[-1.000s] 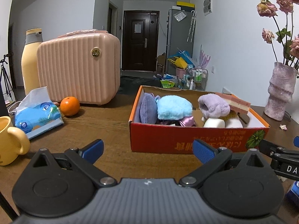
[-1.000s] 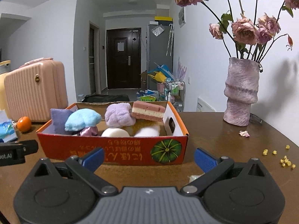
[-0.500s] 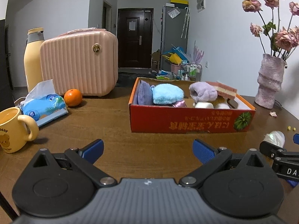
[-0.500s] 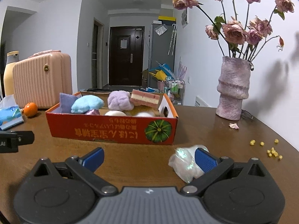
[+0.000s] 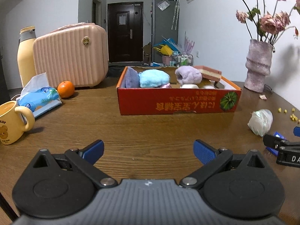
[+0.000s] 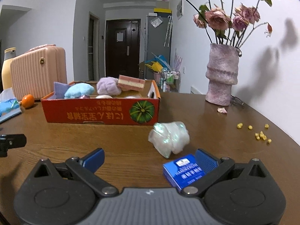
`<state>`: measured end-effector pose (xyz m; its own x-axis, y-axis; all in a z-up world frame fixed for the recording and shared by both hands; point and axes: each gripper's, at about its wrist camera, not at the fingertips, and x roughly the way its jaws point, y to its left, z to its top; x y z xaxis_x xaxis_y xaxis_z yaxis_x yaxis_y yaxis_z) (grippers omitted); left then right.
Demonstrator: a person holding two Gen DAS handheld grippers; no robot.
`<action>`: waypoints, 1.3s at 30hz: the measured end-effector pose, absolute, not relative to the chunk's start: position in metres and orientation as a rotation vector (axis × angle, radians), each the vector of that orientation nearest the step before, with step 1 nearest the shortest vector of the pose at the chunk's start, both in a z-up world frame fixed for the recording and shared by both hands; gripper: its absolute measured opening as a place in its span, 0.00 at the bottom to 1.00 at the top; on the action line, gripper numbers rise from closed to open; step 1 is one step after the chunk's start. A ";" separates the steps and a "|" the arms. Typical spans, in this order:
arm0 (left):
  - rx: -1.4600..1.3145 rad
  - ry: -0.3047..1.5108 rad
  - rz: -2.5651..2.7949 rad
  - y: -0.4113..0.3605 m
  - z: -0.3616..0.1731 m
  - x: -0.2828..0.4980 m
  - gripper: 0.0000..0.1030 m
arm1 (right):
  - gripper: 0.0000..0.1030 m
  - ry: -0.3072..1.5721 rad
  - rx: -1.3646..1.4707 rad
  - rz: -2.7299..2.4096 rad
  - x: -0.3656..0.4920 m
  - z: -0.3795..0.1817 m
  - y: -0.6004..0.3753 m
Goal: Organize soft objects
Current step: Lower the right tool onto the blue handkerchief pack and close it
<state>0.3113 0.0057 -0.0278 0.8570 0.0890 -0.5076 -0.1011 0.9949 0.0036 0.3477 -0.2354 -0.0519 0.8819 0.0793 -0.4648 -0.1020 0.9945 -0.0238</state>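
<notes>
A red cardboard box [image 5: 178, 101] [image 6: 101, 112] stands on the brown table, holding several soft items: a light blue plush [image 5: 154, 78], a purple fluffy ball [image 5: 188, 74] and a pink layered sponge [image 6: 131, 82]. A shiny white soft bundle [image 6: 169, 137] [image 5: 261, 121] lies on the table in front of the box's right corner. My right gripper [image 6: 150, 159] is open, low over the table, the bundle just beyond its right finger. A blue packet [image 6: 184, 170] rests against that finger. My left gripper [image 5: 149, 150] is open and empty, well back from the box.
A pink case [image 5: 72, 54], a cream bottle [image 5: 26, 54], an orange [image 5: 65, 89], a tissue pack [image 5: 38, 98] and a yellow mug [image 5: 12, 122] stand to the left. A pink vase of dried roses [image 6: 222, 76] stands at the right. Yellow crumbs [image 6: 260, 134] dot the table's right side.
Both grippers have pulled back from the box, which looks smaller now. The white bundle and then the blue packet have come into view near my right gripper.
</notes>
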 end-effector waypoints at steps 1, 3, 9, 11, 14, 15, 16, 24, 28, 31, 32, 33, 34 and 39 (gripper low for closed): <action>-0.018 0.537 0.098 0.003 -0.029 0.311 1.00 | 1.00 0.487 -0.048 0.091 0.349 -0.053 -0.238; -0.011 0.551 0.090 -0.002 -0.032 0.313 1.00 | 1.00 0.497 -0.051 0.082 0.351 -0.054 -0.245; -0.022 0.590 0.070 -0.009 -0.038 0.320 1.00 | 1.00 0.538 -0.061 0.059 0.359 -0.061 -0.267; -0.024 0.598 0.065 -0.011 -0.039 0.322 1.00 | 1.00 0.559 -0.062 0.056 0.363 -0.064 -0.274; -0.028 0.612 0.055 -0.015 -0.041 0.326 1.00 | 0.99 0.592 -0.063 0.057 0.368 -0.069 -0.281; -0.028 0.617 0.049 -0.017 -0.041 0.327 1.00 | 0.99 0.604 -0.063 0.060 0.370 -0.071 -0.283; -0.028 0.622 0.043 -0.019 -0.042 0.329 1.00 | 0.97 0.613 -0.063 0.062 0.372 -0.072 -0.285; -0.016 0.647 0.011 -0.027 -0.047 0.334 1.00 | 0.78 0.673 -0.050 0.099 0.381 -0.081 -0.293; -0.014 0.652 0.006 -0.029 -0.047 0.336 1.00 | 0.55 0.679 -0.044 0.114 0.382 -0.082 -0.293; -0.011 0.652 0.004 -0.031 -0.048 0.337 1.00 | 0.50 0.670 -0.021 0.117 0.381 -0.080 -0.296; -0.010 0.651 0.004 -0.032 -0.048 0.338 1.00 | 0.49 0.666 -0.016 0.117 0.380 -0.080 -0.297; -0.009 0.651 0.004 -0.032 -0.048 0.338 1.00 | 0.49 0.662 -0.014 0.117 0.380 -0.079 -0.298; -0.008 0.651 0.004 -0.033 -0.048 0.338 1.00 | 0.49 0.656 -0.014 0.117 0.380 -0.078 -0.298; -0.006 0.651 0.004 -0.036 -0.048 0.340 1.00 | 0.49 0.620 -0.007 0.108 0.378 -0.074 -0.304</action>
<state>0.3398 -0.0355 -0.0483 0.7953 0.0020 -0.6062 -0.0059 1.0000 -0.0044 0.3781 -0.3039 -0.0742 0.8081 0.0992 -0.5806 -0.1036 0.9943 0.0258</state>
